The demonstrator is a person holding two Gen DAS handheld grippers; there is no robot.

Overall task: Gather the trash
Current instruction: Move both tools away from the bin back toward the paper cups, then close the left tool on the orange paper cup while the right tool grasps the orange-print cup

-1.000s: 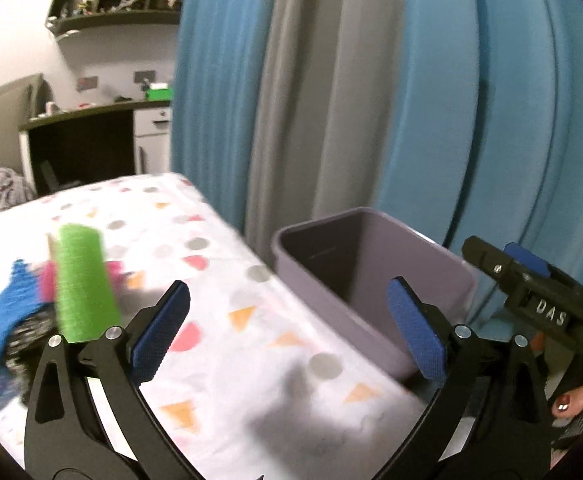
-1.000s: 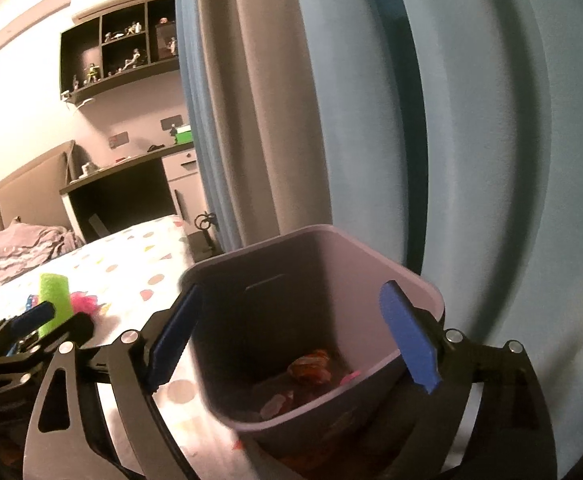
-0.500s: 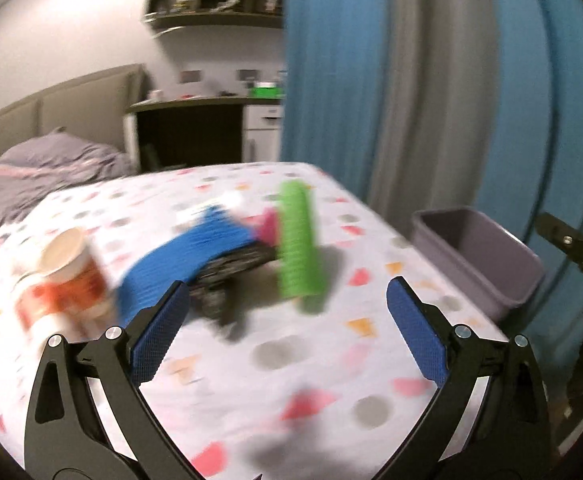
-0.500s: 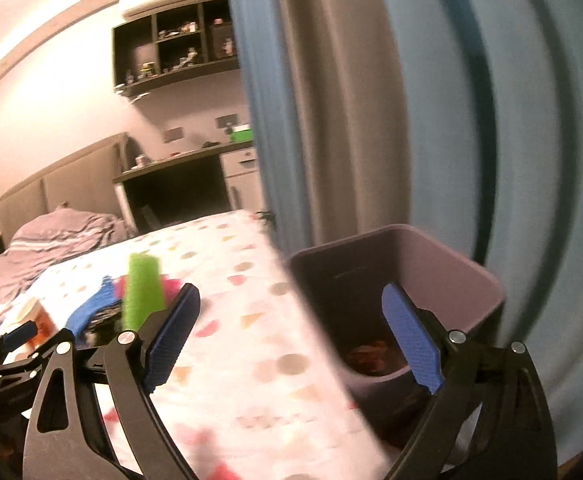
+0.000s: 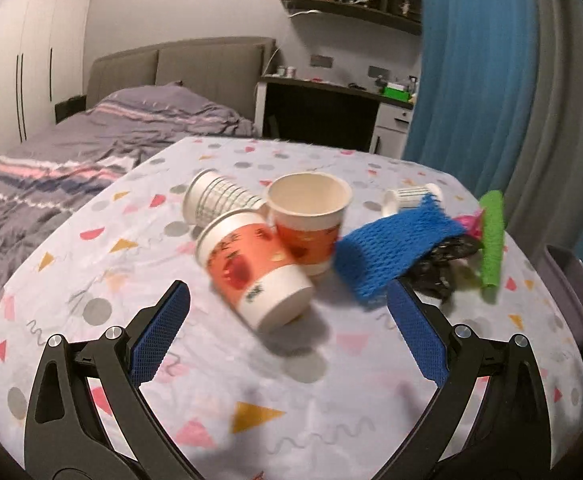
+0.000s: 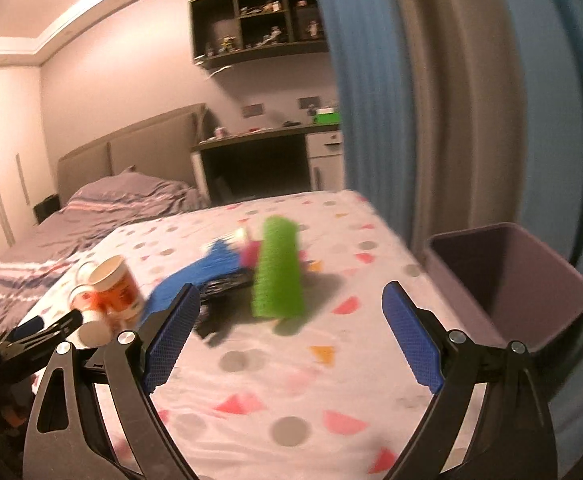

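Observation:
Trash lies on a table with a spotted cloth [image 5: 251, 400]. An orange paper cup [image 5: 255, 268] lies on its side straight ahead of my open, empty left gripper [image 5: 287, 336]. A second orange cup [image 5: 311, 220] stands upright behind it, with a striped white cup [image 5: 219, 200] tipped over to its left. Blue foam net [image 5: 395, 248], black wrapper [image 5: 443, 264], pink scrap [image 5: 471, 224] and green foam net [image 5: 491, 244] lie to the right. My right gripper [image 6: 291, 336] is open and empty, with the green foam net [image 6: 277, 268] ahead and the purple bin [image 6: 507, 284] at right.
A small white striped cup [image 5: 409, 196] lies behind the blue net. Blue and grey curtains [image 6: 451, 100] hang beyond the table's right edge. A bed [image 5: 71, 152] with a grey cover stands at left, a dark desk [image 5: 323, 116] behind. The left gripper's frame [image 6: 27, 340] shows at lower left.
Both grippers have swung left, away from the bin and toward the trash. The cups now fill the middle of the left wrist view; the bin has slid to the right edge.

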